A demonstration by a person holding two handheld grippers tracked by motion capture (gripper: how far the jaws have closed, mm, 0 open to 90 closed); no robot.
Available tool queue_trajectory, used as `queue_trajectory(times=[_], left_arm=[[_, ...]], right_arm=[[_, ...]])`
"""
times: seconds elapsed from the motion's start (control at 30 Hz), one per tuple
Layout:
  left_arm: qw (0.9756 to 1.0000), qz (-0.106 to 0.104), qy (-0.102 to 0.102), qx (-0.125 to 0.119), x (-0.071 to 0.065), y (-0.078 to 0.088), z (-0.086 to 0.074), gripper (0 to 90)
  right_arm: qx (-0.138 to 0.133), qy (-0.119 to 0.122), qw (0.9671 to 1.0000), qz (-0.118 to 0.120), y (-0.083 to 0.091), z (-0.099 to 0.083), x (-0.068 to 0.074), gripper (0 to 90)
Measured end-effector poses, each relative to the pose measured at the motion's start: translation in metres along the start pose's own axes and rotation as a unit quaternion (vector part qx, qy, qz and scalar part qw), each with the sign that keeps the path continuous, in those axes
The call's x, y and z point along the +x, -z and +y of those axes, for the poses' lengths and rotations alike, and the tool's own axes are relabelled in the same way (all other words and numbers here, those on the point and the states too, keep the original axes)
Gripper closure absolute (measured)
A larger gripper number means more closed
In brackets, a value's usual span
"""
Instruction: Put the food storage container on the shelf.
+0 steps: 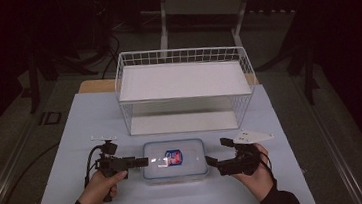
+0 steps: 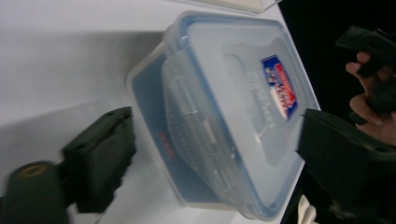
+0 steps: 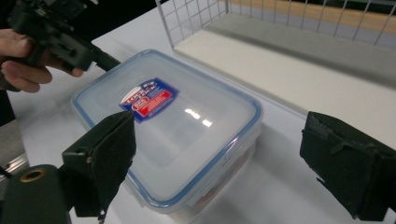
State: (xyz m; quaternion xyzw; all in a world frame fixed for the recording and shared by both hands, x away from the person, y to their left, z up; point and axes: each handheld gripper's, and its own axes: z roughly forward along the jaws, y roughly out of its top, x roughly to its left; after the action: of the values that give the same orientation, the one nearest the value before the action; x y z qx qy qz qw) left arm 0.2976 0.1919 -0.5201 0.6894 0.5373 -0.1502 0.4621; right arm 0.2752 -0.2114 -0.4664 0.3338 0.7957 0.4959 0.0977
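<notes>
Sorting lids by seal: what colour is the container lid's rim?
Blue rim, clearest in the right gripper view.

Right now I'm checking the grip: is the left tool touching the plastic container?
Cannot tell. In the left gripper view the container sits between the left tool's jaws, with no clear contact or gap. In the high view its tip overlaps the container's edge.

A clear rectangular plastic container (image 1: 174, 160) sits flat on the table, its blue-rimmed lid snapped on top and a red-and-blue label showing near the lid's middle. The left gripper's fingers (image 2: 100, 154) straddle one short end of it, one jaw low beside the side wall by the folded-down lid latch, the other jaw across the lid's far edge. At the opposite short end it lies just ahead of the right gripper's fingers (image 3: 105, 158), which stand wide apart, not touching it.
</notes>
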Motion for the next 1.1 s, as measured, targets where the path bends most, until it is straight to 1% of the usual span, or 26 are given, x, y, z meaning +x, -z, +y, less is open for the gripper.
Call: queue_trajectory(times=[0.03,0.07,0.1,0.13,0.2,0.27,0.3,0.33,0.37,0.4,0.43,0.47,0.5,0.53,0.6,0.67,0.73,0.77,0.8,0.83,0.9,0.93,0.97,1.0,1.07,1.1], left_arm=[[1.0000,0.000,0.000,0.000,0.000,0.000,0.000,14.5],[0.9999,-0.007,0.011,0.005,0.004,-0.002,0.001,15.0],[0.9999,-0.007,0.011,0.005,0.004,-0.002,0.001,15.8],[0.9997,-0.017,0.018,0.008,0.007,-0.004,0.002,17.2],[0.9996,-0.015,0.021,0.008,0.008,-0.005,0.002,18.0],[0.9992,-0.029,0.027,0.011,0.010,-0.007,0.003,26.8],[0.9990,-0.034,0.027,0.014,0.010,-0.008,0.003,26.8],[0.9989,-0.036,0.024,0.019,0.010,-0.009,0.004,33.8],[0.9981,-0.046,0.027,0.030,0.011,-0.012,0.005,36.3],[0.9980,-0.049,0.029,0.029,0.012,-0.012,0.005,40.4],[0.9980,-0.049,0.029,0.029,0.012,-0.012,0.005,41.6],[0.9984,-0.045,0.020,0.029,0.010,-0.010,0.006,43.3],[0.9984,-0.045,0.020,0.029,0.010,-0.010,0.006,44.1],[0.9982,-0.047,0.022,0.029,0.011,-0.010,0.006,44.1],[0.9979,-0.055,0.019,0.029,0.013,-0.009,0.006,45.6],[0.9976,-0.063,0.016,0.026,0.013,-0.008,0.004,47.6],[0.9976,-0.066,0.004,0.021,0.011,-0.006,0.003,49.1],[0.9976,-0.066,0.004,0.021,0.011,-0.006,0.003,50.0],[0.9973,-0.071,-0.008,0.017,0.008,-0.005,0.000,51.2],[0.9973,-0.070,-0.015,0.016,0.006,-0.004,-0.001,51.4],[0.9972,-0.070,-0.023,0.014,0.005,-0.004,-0.002,51.8],[0.9970,-0.070,-0.030,0.013,0.003,-0.003,-0.003,52.1],[0.9970,-0.070,-0.030,0.013,0.003,-0.003,-0.003,52.5],[0.9969,-0.070,-0.035,0.011,0.002,-0.001,-0.005,52.9],[0.9967,-0.068,-0.042,0.009,0.000,-0.001,-0.006,53.1],[0.9967,-0.068,-0.044,0.009,0.000,0.000,-0.006,53.2]], right_arm=[[0.000,0.000,1.0000,0.000,0.000,0.000,0.000,10.5],[0.003,0.001,1.0000,0.002,-0.001,-0.001,0.001,12.8],[0.003,0.001,1.0000,0.002,-0.001,-0.001,0.001,12.8],[0.005,0.000,1.0000,0.002,-0.002,-0.002,0.001,13.2],[0.008,0.000,1.0000,0.005,-0.002,-0.003,0.001,13.2],[0.013,-0.002,0.9999,0.007,-0.003,-0.003,0.001,13.9],[0.013,-0.002,0.9999,0.007,-0.003,-0.003,0.001,13.9],[0.016,-0.001,0.9999,0.005,-0.003,-0.003,0.001,14.1],[0.019,-0.004,0.9998,0.006,-0.003,-0.004,0.000,14.1],[0.022,-0.007,0.9997,0.006,-0.004,-0.004,0.000,14.3],[0.022,-0.007,0.9997,0.006,-0.004,-0.004,0.000,14.3],[0.034,-0.022,0.9991,0.013,-0.007,-0.007,-0.003,14.4],[0.034,-0.022,0.9991,0.013,-0.007,-0.007,-0.003,14.4],[0.039,-0.034,0.9985,0.018,-0.008,-0.008,-0.006,14.8],[0.051,-0.069,0.9958,0.033,-0.012,-0.011,-0.011,16.0],[0.053,-0.091,0.9935,0.043,-0.013,-0.012,-0.015,16.8],[0.058,-0.107,0.9912,0.051,-0.015,-0.014,-0.018,18.1],[0.058,-0.107,0.9912,0.051,-0.015,-0.014,-0.018,18.1],[0.067,-0.128,0.9875,0.062,-0.018,-0.016,-0.022,20.1],[0.070,-0.140,0.9853,0.069,-0.019,-0.017,-0.023,21.5],[0.074,-0.162,0.9808,0.080,-0.023,-0.019,-0.026,24.4],[0.078,-0.166,0.9795,0.082,-0.024,-0.020,-0.026,25.8],[0.083,-0.169,0.9788,0.081,-0.026,-0.021,-0.026,26.9],[0.085,-0.172,0.9780,0.082,-0.027,-0.022,-0.026,29.1],[0.091,-0.183,0.9749,0.089,-0.029,-0.024,-0.027,32.4],[0.093,-0.189,0.9734,0.091,-0.029,-0.024,-0.028,36.4]])
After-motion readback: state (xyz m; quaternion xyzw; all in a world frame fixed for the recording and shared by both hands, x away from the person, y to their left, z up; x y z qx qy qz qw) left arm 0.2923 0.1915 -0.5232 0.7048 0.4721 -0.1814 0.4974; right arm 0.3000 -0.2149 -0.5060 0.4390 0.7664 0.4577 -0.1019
